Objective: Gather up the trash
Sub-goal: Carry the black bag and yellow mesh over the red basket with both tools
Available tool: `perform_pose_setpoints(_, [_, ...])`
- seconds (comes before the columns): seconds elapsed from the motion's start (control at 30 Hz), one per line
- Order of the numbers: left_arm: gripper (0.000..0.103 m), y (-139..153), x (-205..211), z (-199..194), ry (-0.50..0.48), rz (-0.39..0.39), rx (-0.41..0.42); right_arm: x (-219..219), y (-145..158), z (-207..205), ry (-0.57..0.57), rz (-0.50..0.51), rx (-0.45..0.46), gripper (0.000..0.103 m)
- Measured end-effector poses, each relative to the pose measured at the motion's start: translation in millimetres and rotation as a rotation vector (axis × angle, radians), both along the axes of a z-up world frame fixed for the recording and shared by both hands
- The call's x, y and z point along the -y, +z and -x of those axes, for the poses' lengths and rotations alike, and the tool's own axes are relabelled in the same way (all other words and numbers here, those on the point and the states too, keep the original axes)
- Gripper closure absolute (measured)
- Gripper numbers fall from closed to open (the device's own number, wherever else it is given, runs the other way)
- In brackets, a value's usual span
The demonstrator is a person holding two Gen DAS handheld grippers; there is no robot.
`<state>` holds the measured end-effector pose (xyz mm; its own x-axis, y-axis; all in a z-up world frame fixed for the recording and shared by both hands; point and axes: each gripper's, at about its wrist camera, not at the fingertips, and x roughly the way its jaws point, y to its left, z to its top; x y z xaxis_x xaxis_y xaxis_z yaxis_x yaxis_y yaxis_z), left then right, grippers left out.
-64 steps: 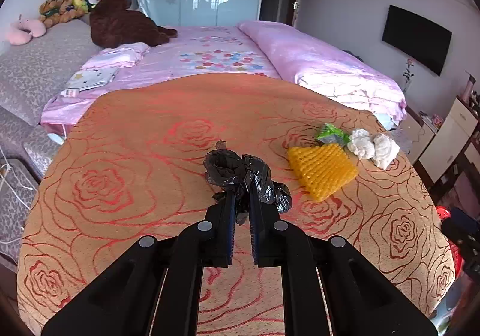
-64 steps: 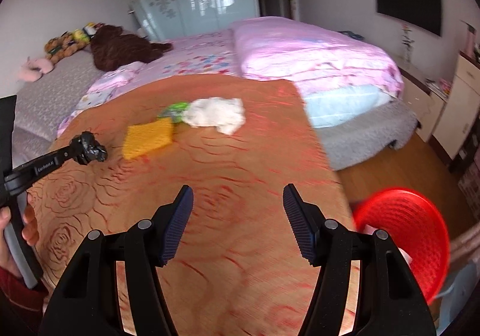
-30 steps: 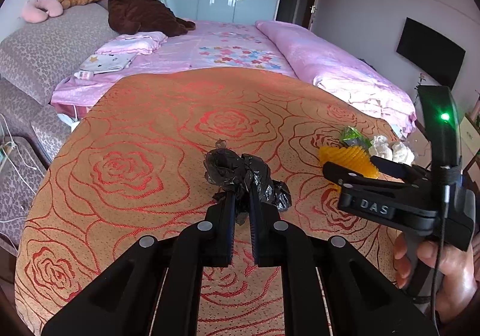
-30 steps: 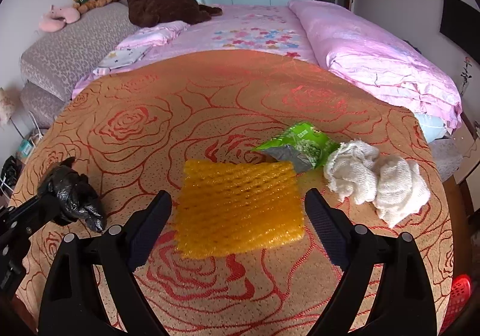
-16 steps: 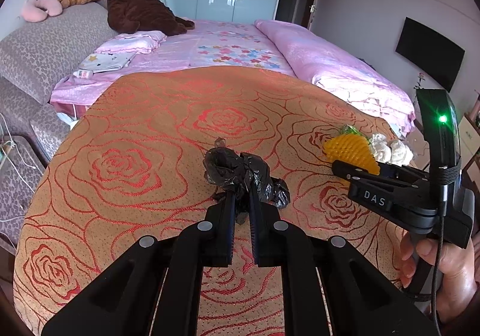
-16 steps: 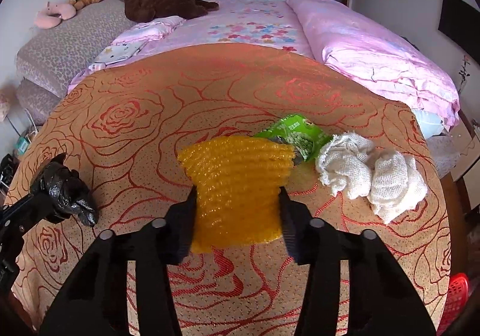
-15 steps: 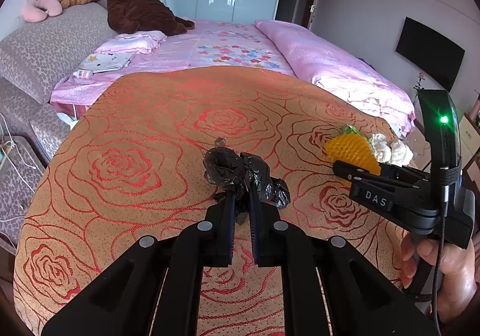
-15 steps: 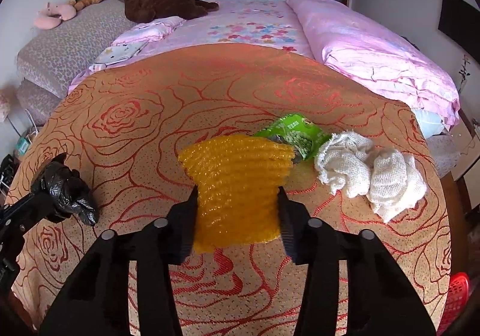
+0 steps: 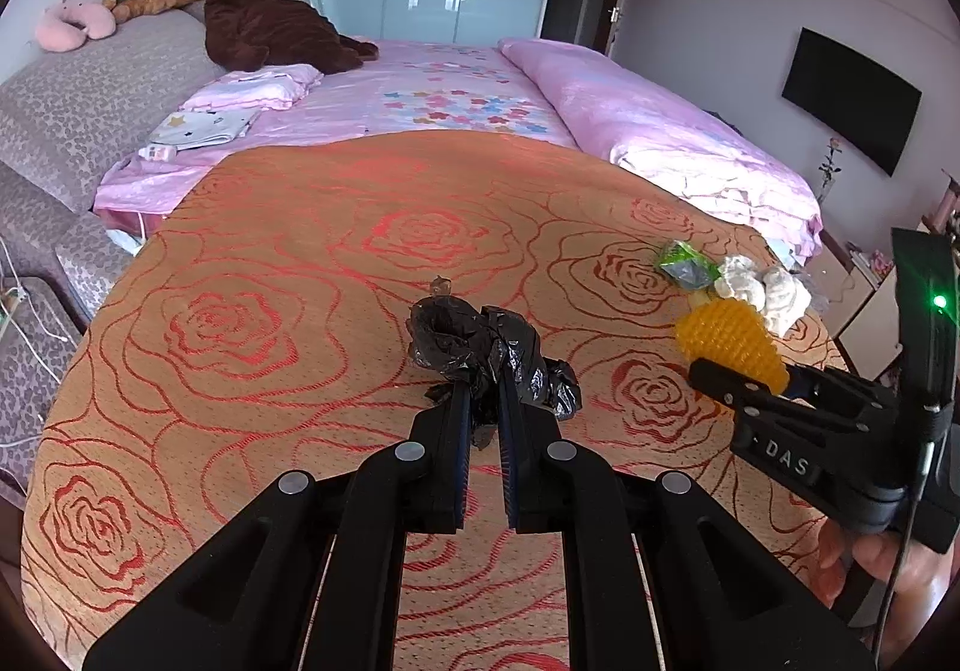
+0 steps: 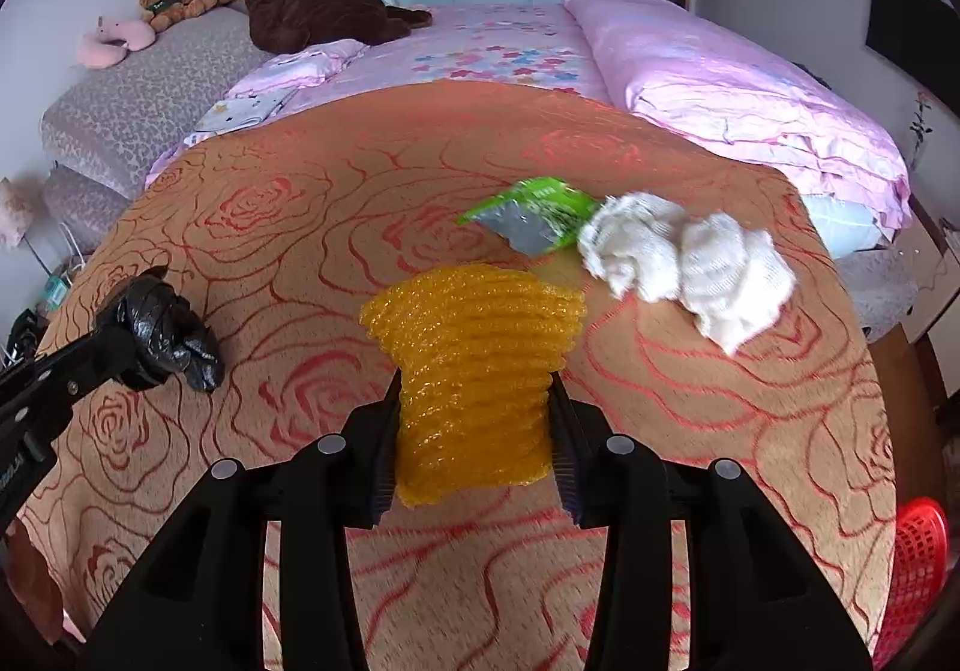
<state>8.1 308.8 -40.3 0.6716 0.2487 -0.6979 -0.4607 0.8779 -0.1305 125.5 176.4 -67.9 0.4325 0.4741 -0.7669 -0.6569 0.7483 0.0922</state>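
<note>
- Right claw [image 10: 474, 419] is pinching the yellow foam net [image 10: 474, 371] from both sides, its 2 jaws squeezing the soft mesh into a waist while the top is flaring out above them.
- Judging by the gap under its lower edge, the net is hanging just clear of the orange rose-patterned worktop [image 10: 720, 431], so the grip seems to be carrying its weight.
- Left claw [image 9: 480, 413] is pressing its jaws nearly together on a crumpled black plastic bag [image 9: 486, 347], holding the thin film bunched between the pads; the bag is probably being kept ready to take the rubbish.
- Both claws are pointing downward over the worktop, side by side but apart, with the net out to the right of the bag.
- A hand [image 9: 882, 557] is wrapping around the right tool's handle at the edge of the left view.
- 2 more pieces are lying on the worktop beyond the net: a green snack wrapper [image 10: 534, 215] and a wad of white cloth [image 10: 690, 263], touching each other at the far right side.
- A red basket [image 10: 918, 569] is sitting low past the worktop's right edge; it may be where the trash is meant to go, though I cannot tell that for sure.
- The foam is looking springy and light, so a loose pinch could let it slip.
</note>
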Motion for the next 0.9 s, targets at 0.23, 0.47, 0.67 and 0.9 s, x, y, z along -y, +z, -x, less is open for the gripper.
perform_pose_setpoints(0.23, [0.095,0,12,-1,-0.021,-0.008,0.000,22,2,11,-0.023,-0.008,0.018,0.062])
perform_pose_setpoints(0.47, [0.095,1,23,-2,-0.043,-0.014,0.001,46,5,15,-0.063,-0.019,0.027,0.062])
perform_pose_setpoints(0.67, [0.095,2,35,-5,-0.068,-0.020,-0.003,68,8,16,-0.098,-0.034,0.034,0.062])
perform_pose_setpoints(0.9, [0.095,4,57,-10,-0.118,-0.035,-0.001,99,19,17,-0.145,-0.058,0.045,0.062])
